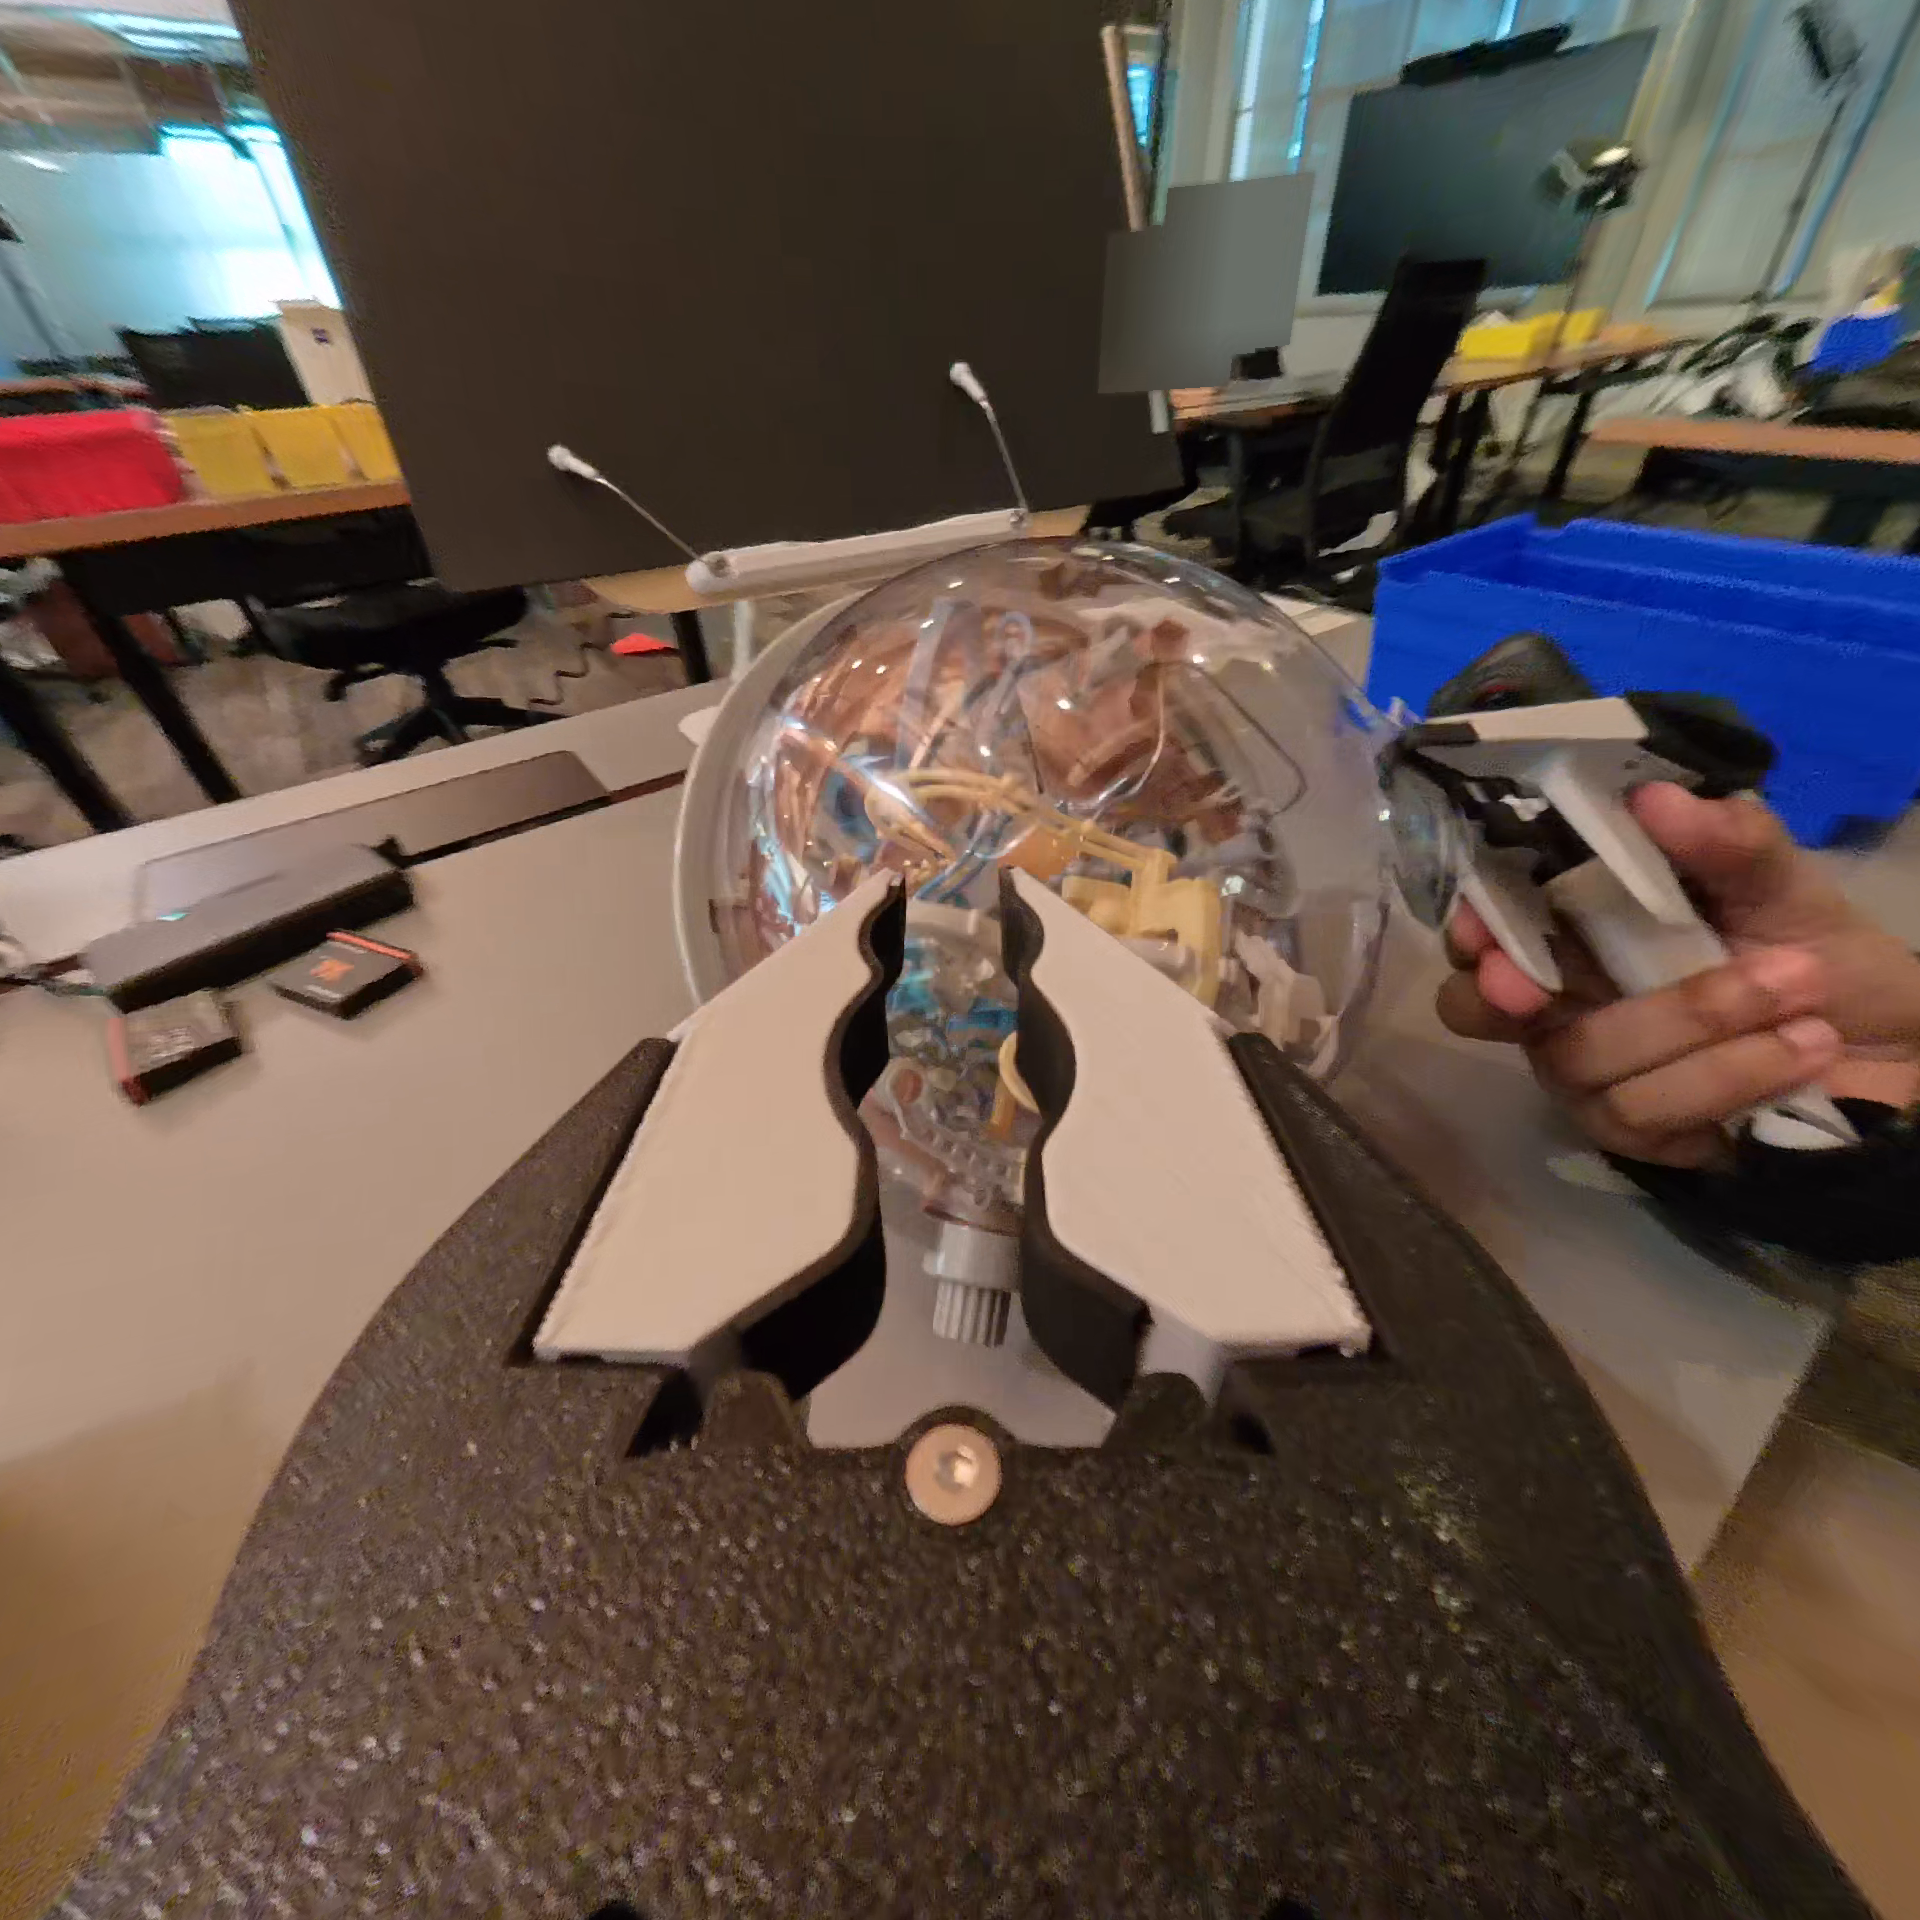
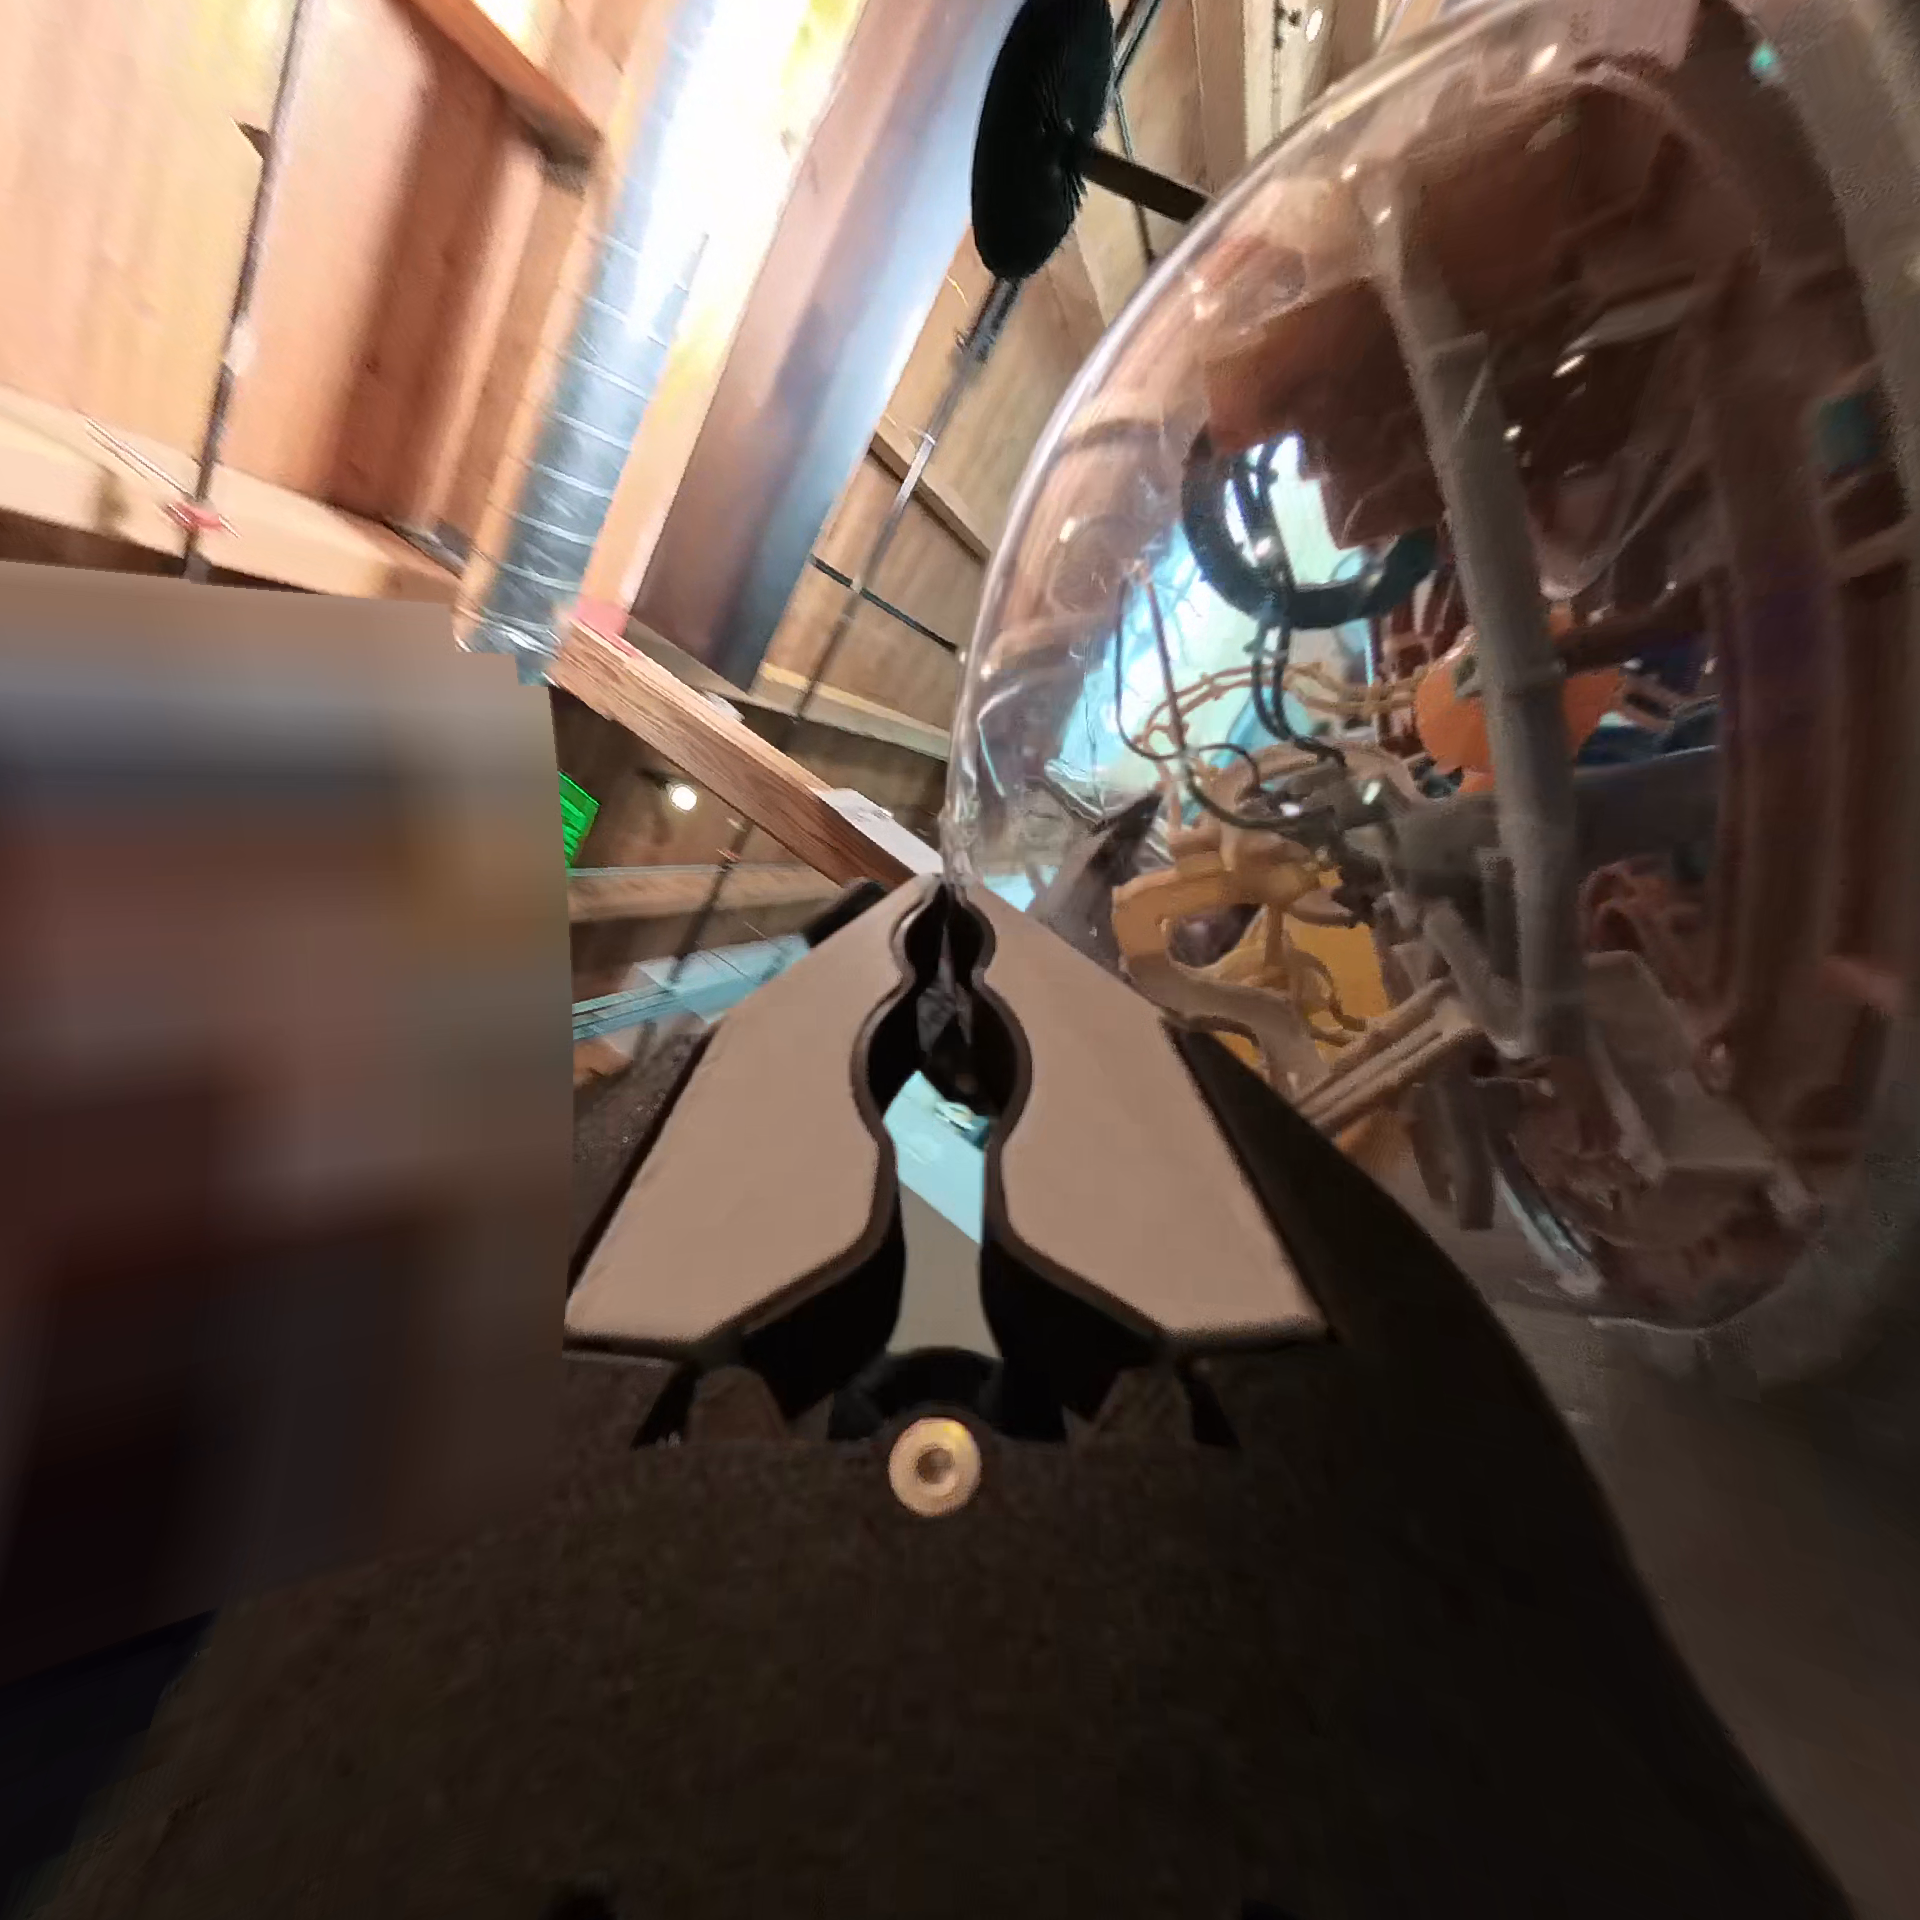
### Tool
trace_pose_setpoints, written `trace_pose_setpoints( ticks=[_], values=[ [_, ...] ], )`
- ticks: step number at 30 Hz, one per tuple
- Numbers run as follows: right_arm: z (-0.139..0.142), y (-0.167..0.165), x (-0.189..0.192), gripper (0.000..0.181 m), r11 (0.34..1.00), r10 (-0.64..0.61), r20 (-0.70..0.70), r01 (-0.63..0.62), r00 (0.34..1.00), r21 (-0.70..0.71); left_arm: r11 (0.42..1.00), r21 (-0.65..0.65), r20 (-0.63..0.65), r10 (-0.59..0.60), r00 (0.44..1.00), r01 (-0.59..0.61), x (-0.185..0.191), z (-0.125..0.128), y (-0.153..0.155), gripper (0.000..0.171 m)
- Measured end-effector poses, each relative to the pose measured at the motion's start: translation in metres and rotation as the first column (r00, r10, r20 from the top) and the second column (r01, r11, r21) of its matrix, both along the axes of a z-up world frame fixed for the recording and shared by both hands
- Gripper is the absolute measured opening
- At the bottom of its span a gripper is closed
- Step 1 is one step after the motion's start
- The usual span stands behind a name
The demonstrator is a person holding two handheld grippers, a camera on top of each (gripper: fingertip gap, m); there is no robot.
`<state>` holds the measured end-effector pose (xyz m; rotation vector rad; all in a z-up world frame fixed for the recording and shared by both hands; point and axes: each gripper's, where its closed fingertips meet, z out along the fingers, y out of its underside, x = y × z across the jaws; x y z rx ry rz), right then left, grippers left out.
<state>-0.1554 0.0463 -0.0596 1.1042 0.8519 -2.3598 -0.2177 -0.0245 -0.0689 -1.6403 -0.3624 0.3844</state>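
A clear plastic sphere (image 1: 1039, 790) with a tangle of brown, cream and blue tracks inside rests on the grey table (image 1: 312, 1195) against a white ring (image 1: 698, 831). My left gripper (image 1: 951, 883) points at the sphere from the front; its jaws are nearly closed around a small grey ribbed knob (image 1: 971, 1294) sticking out of the sphere's near side. My right gripper (image 2: 940, 888) is shut and empty, tilted up, with the sphere (image 2: 1455, 675) close on its right. In the left wrist view a hand (image 1: 1662, 1018) holds the right gripper (image 1: 1397, 769) against the sphere's right side.
A black board (image 1: 675, 260) on a white stand (image 1: 862, 556) stands behind the sphere. A blue bin (image 1: 1662, 665) is at the back right. Black flat devices (image 1: 249, 914) and small black packs (image 1: 348, 971) lie on the table's left. The right wrist view shows wooden ceiling beams and a duct (image 2: 603, 343). Tip to tip, the grippers are about 10 cm apart.
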Motion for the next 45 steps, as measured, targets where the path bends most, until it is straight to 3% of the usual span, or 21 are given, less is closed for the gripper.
trace_pose_setpoints(
  ticks=[4, 8, 13, 18, 23, 28, 31, 36, 38, 42, 45],
  values=[
    [0.003, 0.015, -0.003, 0.000, 0.983, 0.053, 0.053, -0.043, 0.997, -0.180, 0.985, 0.049, 0.065, -0.171, 0.983, 0.168, 0.016, 0.000, 0.000, 0.017],
    [0.003, 0.018, -0.005, 0.000, 0.973, 0.068, 0.066, -0.052, 0.995, -0.226, 0.952, -0.074, 0.037, -0.295, 0.955, 0.297, 0.034, -0.015, -0.006, 0.017],
    [0.004, 0.020, -0.006, 0.000, 0.969, 0.053, 0.071, -0.034, 0.996, -0.244, 0.850, -0.242, 0.085, -0.462, 0.883, 0.468, 0.072, -0.046, -0.004, 0.017],
    [0.004, 0.020, -0.006, 0.000, 0.968, 0.050, 0.073, -0.030, 0.996, -0.249, 0.803, -0.366, 0.157, -0.445, 0.882, 0.470, 0.076, -0.081, 0.009, 0.017],
    [0.004, 0.023, -0.007, 0.000, 0.961, 0.037, 0.073, -0.016, 0.997, -0.277, 0.797, -0.266, 0.212, -0.501, 0.839, 0.543, 0.090, -0.083, 0.029, 0.017],
    [0.004, 0.027, -0.009, 0.000, 0.953, 0.006, 0.053, 0.010, 0.999, -0.303, 0.774, 0.134, 0.408, -0.612, 0.678, 0.618, 0.103, -0.058, 0.053, 0.016],
    [0.002, 0.037, -0.012, 0.000, 0.940, -0.015, 0.066, 0.037, 0.998, -0.339, 0.787, 0.274, 0.510, -0.606, 0.611, 0.552, 0.096, -0.048, 0.061, 0.016],
    [0.000, 0.056, -0.015, 0.000, 0.905, -0.101, 0.060, 0.117, 0.993, -0.408, 0.798, 0.502, 0.646, -0.602, 0.469, 0.334, 0.073, -0.030, 0.065, 0.014],
    [-0.001, 0.065, -0.016, 0.000, 0.886, -0.163, 0.056, 0.171, 0.985, -0.432, 0.809, 0.520, 0.657, -0.584, 0.477, 0.273, 0.068, -0.030, 0.069, 0.012],
    [-0.004, 0.067, -0.016, 0.000, 0.844, -0.254, 0.050, 0.247, 0.966, -0.477, 0.831, 0.553, 0.661, -0.481, 0.577, 0.059, 0.057, -0.026, 0.076, 0.010],
    [-0.007, 0.046, -0.017, 0.000, 0.875, -0.232, 0.035, 0.225, 0.972, -0.429, 0.761, 0.631, 0.680, -0.452, 0.577, -0.148, 0.042, -0.020, 0.063, 0.015]
  ],
)
